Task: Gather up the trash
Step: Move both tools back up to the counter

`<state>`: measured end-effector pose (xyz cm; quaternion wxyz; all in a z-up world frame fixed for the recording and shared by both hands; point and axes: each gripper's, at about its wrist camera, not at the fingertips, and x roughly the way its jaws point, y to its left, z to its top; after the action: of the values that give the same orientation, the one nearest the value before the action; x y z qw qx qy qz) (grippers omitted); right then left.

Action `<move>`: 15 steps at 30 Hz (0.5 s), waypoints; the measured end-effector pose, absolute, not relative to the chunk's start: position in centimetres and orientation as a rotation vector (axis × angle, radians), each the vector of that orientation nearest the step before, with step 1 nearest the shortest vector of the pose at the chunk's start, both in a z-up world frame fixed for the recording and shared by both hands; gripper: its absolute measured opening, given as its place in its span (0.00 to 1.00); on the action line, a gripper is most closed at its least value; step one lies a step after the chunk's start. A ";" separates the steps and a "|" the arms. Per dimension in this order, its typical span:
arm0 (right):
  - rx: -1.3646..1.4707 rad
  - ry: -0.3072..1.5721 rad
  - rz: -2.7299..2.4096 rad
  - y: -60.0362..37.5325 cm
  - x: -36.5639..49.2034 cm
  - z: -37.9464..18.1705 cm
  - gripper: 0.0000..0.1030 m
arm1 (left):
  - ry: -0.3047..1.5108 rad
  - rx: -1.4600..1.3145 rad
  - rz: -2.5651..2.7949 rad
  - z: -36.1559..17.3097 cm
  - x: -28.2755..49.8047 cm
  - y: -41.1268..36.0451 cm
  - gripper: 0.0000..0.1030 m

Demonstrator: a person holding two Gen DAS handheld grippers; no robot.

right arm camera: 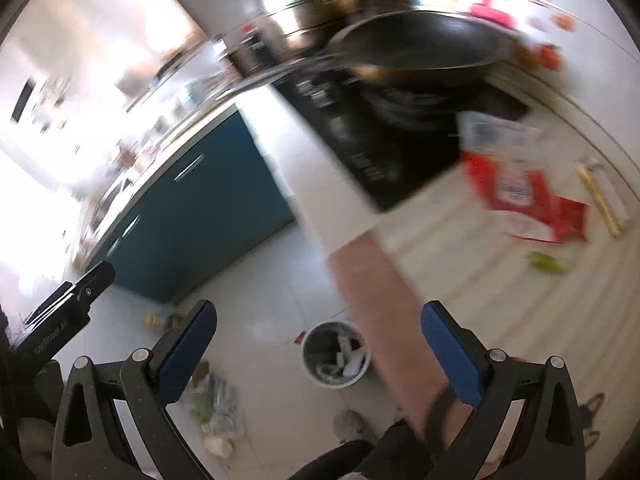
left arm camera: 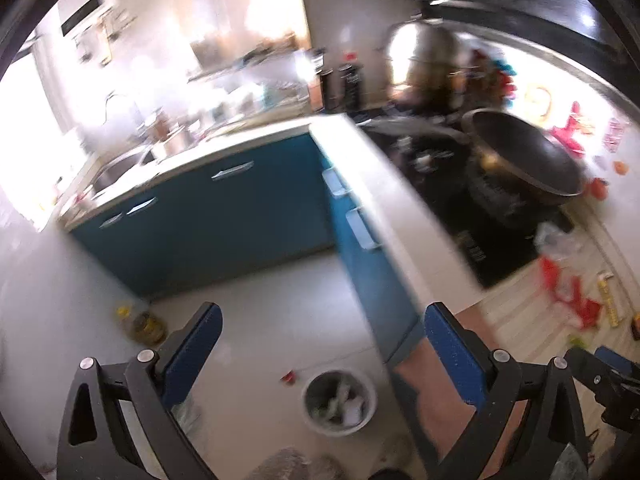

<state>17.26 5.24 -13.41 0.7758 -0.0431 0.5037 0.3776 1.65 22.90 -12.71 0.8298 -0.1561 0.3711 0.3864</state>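
A red and white torn wrapper (left arm camera: 570, 288) (right arm camera: 524, 196) lies on the striped counter right of the stove, with a clear plastic bag (left arm camera: 558, 242) behind it, a yellow stick packet (left arm camera: 608, 300) (right arm camera: 600, 196) and a green scrap (right arm camera: 548, 262) nearby. A round waste bin (left arm camera: 340, 402) (right arm camera: 336, 354) with trash in it stands on the floor below the counter edge. My left gripper (left arm camera: 322, 338) is open and empty, high above the floor. My right gripper (right arm camera: 320, 336) is open and empty too. Both views are motion-blurred.
A black wok (left arm camera: 524, 156) (right arm camera: 416, 48) sits on the black stove. Blue cabinets (left arm camera: 224, 208) form an L with a sink (left arm camera: 116, 168) at left. A small red scrap (left arm camera: 288, 377) and a bottle (left arm camera: 146, 326) lie on the floor. Crumpled plastic (right arm camera: 216, 412) lies near my feet.
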 end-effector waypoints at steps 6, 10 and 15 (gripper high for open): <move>0.045 1.139 0.615 -4.6 25.9 -15.7 0.66 | 0.900 -0.300 0.676 -13.8 12.2 19.1 1.00; 0.123 1.149 0.486 -10.4 31.6 -18.8 0.60 | 1.058 -0.352 0.525 -17.8 20.0 16.4 1.00; 0.241 1.178 0.353 -16.7 38.5 -22.6 0.59 | 1.213 -0.457 0.385 -23.5 29.2 14.4 1.00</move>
<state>38.45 -16.67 -22.60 0.8101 0.1129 0.5510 0.1651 29.21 14.39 -23.47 0.7798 -0.2115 0.5615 0.1784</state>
